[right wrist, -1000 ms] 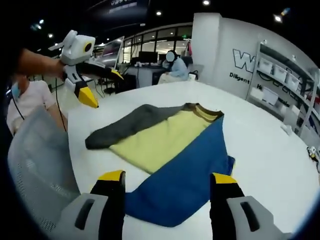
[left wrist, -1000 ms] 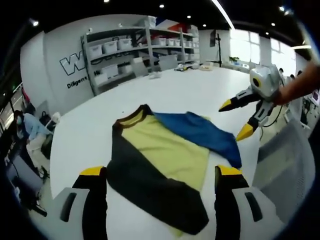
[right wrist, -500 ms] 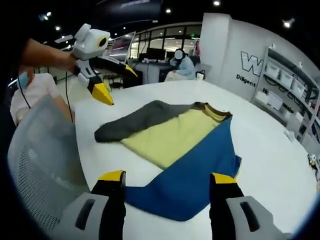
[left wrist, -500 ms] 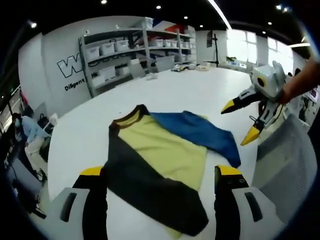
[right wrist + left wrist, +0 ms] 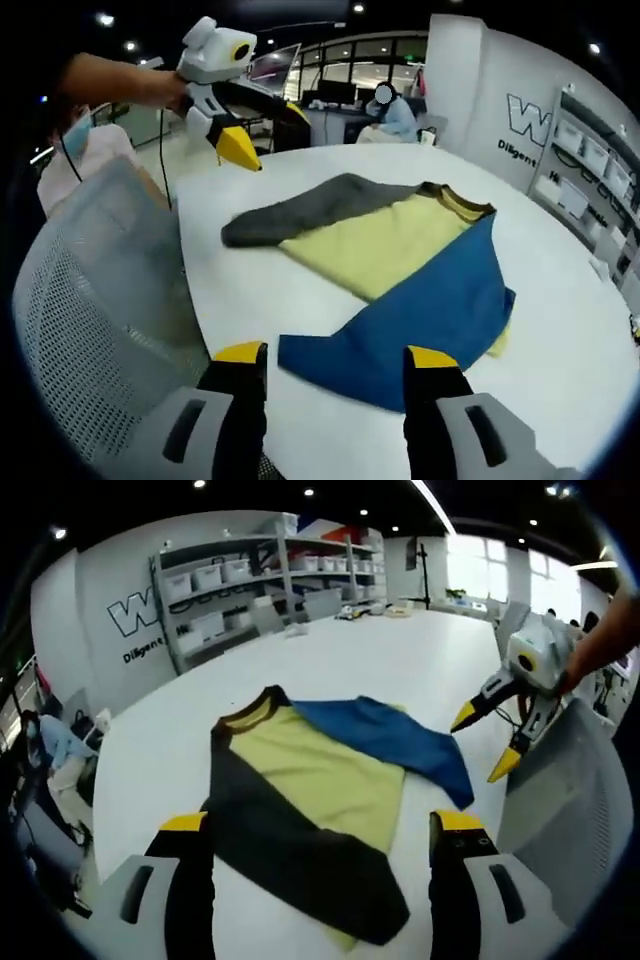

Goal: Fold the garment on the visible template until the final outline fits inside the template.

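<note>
Lying flat on a big white table [image 5: 400, 670] is a soft shirt [image 5: 310, 800] made of three colours of cloth. Its middle is pale yellow, one long sleeve is dark grey and the other is blue. Both sleeves are folded in over the body, so the shirt makes a long, bent shape with a round dark collar at the far end. The cloth looks smooth, with just a few soft wrinkles. In the left gripper view, the left gripper [image 5: 325, 825] hangs above the near edge of the shirt, its two black jaws with yellow tips spread apart and holding nothing. The right gripper [image 5: 480, 745] comes in from the side, held by a hand, its pointed yellow tips apart too, close to the end of the blue sleeve but not touching it. In the right gripper view, the right gripper [image 5: 335, 360] is over the blue sleeve with its jaws wide. A grey mesh chair [image 5: 95, 320] with tiny holes stands beside the table. Metal shelves [image 5: 270, 575] with white bins stand by the wall.
</note>
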Tool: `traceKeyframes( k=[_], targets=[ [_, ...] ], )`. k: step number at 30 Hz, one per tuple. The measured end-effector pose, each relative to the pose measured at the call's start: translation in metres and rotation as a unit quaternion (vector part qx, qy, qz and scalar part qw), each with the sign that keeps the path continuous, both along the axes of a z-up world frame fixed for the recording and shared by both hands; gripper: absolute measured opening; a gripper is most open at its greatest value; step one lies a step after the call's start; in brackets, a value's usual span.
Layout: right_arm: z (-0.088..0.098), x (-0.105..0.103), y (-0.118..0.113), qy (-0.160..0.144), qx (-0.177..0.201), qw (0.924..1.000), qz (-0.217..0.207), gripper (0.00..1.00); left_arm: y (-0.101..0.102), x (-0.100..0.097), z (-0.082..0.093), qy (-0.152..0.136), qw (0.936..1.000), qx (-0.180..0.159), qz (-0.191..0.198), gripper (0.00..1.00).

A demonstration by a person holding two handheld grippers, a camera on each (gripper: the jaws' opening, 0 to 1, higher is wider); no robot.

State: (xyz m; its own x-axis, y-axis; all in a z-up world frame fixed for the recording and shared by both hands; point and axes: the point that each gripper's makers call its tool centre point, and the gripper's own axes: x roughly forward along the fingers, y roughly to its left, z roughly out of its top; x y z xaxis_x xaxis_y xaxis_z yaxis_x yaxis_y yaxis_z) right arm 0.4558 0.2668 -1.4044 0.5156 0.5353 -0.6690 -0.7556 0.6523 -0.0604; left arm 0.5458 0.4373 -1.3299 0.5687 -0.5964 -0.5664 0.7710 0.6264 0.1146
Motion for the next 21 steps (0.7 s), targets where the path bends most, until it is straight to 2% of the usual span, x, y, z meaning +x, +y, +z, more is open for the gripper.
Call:
traceKeyframes(
  k=[4,8,11,13,16,18,19,21],
  targets=[
    [-0.009,-0.008,0.006,0.014,-0.012,0.9995,0.025,0.41,0.005,-0.006,-0.006,0.001,0.9999,0.011,-0.002,0.86],
    [-0.017,-0.012,0.014,0.033,-0.015,0.9987,0.035,0.36,0.008,-0.009,-0.011,0.007,0.9999,0.009,0.003,0.85],
    [-0.028,-0.015,0.016,0.05,-0.032,0.9972,0.045,0.31,0.01,-0.011,-0.012,0.011,0.9999,0.008,0.006,0.85],
    [-0.033,-0.014,0.019,0.047,-0.042,0.9968,0.05,0.31,0.011,-0.013,-0.013,0.012,0.9999,0.009,0.007,0.85],
    [-0.04,-0.014,0.018,0.058,-0.059,0.9952,0.052,0.29,0.013,-0.013,-0.012,0.011,0.9998,0.007,0.011,0.85],
    [-0.045,-0.013,0.016,0.063,-0.068,0.9944,0.05,0.24,0.014,-0.014,-0.012,0.013,0.9998,0.004,0.013,0.85],
    [-0.043,-0.009,0.014,0.048,-0.074,0.9948,0.05,0.21,0.015,-0.014,-0.012,0.013,0.9998,0.006,0.013,0.85],
    [-0.043,-0.008,0.014,0.053,-0.073,0.9948,0.047,0.16,0.018,-0.015,-0.014,0.012,0.9998,0.009,0.013,0.84]
  ],
)
